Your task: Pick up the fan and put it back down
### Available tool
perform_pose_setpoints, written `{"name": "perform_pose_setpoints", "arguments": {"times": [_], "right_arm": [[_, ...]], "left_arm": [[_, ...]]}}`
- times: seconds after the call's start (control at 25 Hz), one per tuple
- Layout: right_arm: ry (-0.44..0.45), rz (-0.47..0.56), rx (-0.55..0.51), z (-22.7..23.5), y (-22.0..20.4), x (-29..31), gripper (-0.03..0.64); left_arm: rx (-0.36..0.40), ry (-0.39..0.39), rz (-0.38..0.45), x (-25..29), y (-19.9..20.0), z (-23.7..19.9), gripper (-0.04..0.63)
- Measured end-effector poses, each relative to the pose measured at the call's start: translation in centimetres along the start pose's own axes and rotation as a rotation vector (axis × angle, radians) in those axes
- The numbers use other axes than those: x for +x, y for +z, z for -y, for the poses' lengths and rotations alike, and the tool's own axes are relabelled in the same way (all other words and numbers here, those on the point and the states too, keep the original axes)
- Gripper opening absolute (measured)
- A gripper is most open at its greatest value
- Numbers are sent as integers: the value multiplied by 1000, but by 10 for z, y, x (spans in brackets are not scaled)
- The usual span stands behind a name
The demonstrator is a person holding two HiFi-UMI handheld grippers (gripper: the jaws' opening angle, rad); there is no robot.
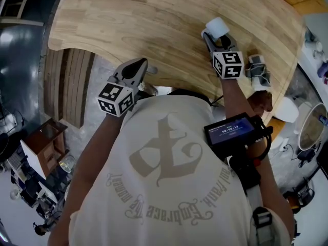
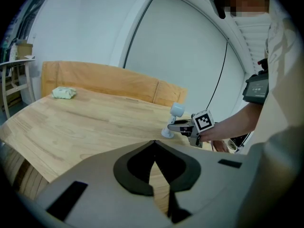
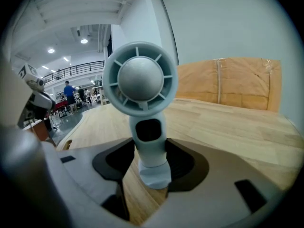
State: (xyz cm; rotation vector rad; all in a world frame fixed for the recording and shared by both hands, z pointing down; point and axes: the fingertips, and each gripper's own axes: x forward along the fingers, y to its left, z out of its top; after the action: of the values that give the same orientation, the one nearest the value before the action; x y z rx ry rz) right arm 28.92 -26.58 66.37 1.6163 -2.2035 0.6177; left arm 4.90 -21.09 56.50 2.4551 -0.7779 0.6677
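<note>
Left gripper point(image 1: 139, 65): jaws closed together, empty, well left of the fan

Fan point(image 3: 140, 87): small, pale plastic; likely light, stiff and smooth. The grille is probably fragile, so take it by the stem. Upright, long axis vertical, round head turned toward the right gripper. Base at the table point(image 1: 154, 19), contact unclear

Right gripper point(image 1: 214, 41): jaws wide, clamped on the fan's stem

The person wears a cream T-shirt point(image 1: 164, 188) with a big tan sign and curved tan letters. A black box point(image 1: 233, 128) with a blue screen sits on a black holder point(image 1: 245, 170). The left gripper point(image 1: 139, 63) and right gripper point(image 1: 217, 39) are grey, each with a black-and-white cube point(image 1: 117, 99).
</note>
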Motion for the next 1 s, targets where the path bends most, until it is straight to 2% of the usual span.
{"name": "perform_pose_setpoints", "arguments": {"times": [0.4, 0.68, 1.0], "right_arm": [[-9, -28, 51, 2, -9, -7, 216], [-91, 6, 73, 4, -8, -43, 215], [-195, -9, 104, 0, -11, -84, 213]], "left_arm": [[32, -17, 1, -3, 3, 14, 11], [54, -53, -1, -16, -5, 18, 11], [84, -128, 56, -19, 0, 26, 11]]}}
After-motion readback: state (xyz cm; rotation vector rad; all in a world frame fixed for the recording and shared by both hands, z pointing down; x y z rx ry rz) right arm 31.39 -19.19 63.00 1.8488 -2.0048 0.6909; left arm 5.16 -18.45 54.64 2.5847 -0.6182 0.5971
